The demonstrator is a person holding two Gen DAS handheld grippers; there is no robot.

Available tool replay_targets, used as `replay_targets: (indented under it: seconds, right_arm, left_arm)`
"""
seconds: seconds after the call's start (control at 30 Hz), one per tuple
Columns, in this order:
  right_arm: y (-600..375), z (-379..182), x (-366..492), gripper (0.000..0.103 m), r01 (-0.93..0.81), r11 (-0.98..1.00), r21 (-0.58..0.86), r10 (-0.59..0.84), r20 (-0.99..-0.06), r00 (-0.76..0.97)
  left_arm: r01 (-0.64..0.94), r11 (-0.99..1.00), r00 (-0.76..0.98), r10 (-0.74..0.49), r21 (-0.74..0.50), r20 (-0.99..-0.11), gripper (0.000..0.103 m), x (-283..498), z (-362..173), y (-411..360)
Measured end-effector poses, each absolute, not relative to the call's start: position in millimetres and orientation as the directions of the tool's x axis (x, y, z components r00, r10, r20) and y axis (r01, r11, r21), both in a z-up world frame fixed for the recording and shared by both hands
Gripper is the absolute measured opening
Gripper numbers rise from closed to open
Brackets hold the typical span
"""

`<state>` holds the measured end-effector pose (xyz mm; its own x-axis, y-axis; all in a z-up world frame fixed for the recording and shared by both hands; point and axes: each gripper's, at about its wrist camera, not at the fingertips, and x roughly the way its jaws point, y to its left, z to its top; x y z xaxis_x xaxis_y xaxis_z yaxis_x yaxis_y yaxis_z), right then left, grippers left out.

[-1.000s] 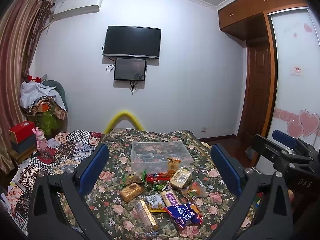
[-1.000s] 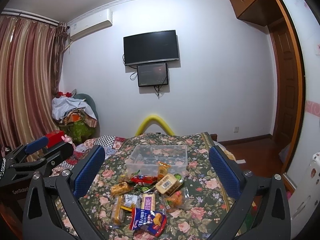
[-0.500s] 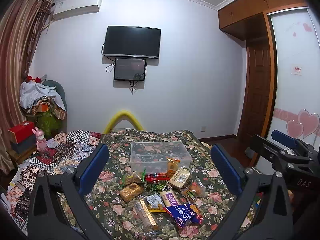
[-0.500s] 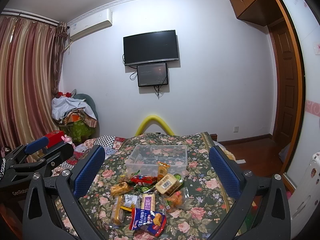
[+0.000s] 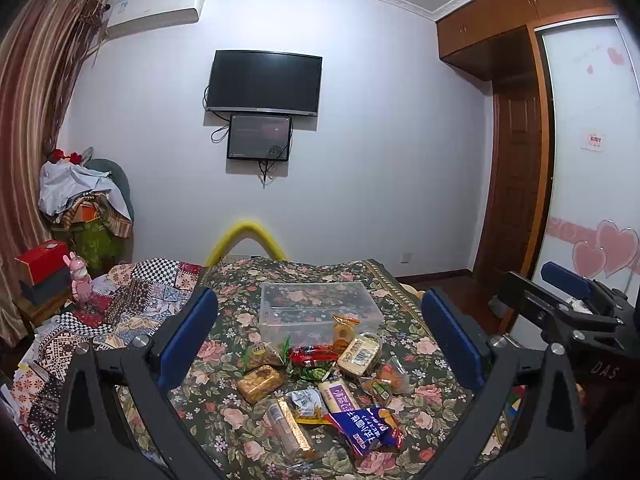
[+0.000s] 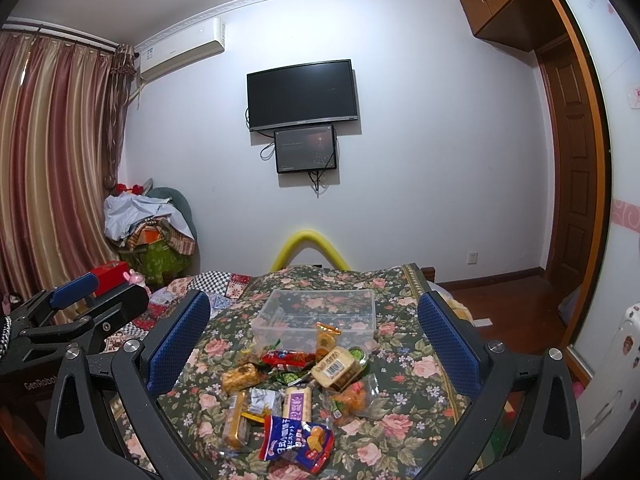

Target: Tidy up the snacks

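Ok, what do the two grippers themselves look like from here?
Both match: the left gripper and right gripper have black plastic frames with triangular cut-outs, silver screw heads, and jaws faced with dimpled blue pads. White lettering marks the bodies: "DAS" on the right one, "GenRobot" on the left. No cables or sleeves show.

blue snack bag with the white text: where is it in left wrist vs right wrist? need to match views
Left wrist: blue snack bag lies low, right of centre, nearest item in the pile.
Right wrist: blue snack bag lies low, just left of centre.
Shared landmark: clear plastic bin behind the pile in both.
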<state>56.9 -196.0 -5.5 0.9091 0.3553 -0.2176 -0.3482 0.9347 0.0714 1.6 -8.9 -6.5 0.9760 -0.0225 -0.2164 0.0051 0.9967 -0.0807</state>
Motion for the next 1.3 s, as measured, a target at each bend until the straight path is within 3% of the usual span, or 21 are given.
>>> replay_targets:
  seconds: [0.73, 1.0, 1.3]
  right_arm:
    - [-191.2, -12.4, 66.2, 0.103, -0.353, 0.933, 0.066, 0.358, -0.245, 0.901]
    - [-189.2, -38.3, 88.1, 0.103, -0.353, 0.935, 0.042, 0.345, -0.345, 0.873]
    - [-192.3, -88.8, 120.1, 0.099, -0.365, 0.928, 0.080, 0.351, -0.521, 0.778]
  left_arm:
    - [0.002, 0.997, 0.972, -0.019, -0.072, -0.236, 0.103, 11.5, -17.3, -5.5]
    - [0.005, 0.998, 0.941, -0.027, -0.064, -0.338, 0.103, 33.4, -44.8, 6.2]
    - [-0.005, 1.000, 0.869, -0.009, -0.026, -0.495, 0.081, 64.7, -94.5, 18.7]
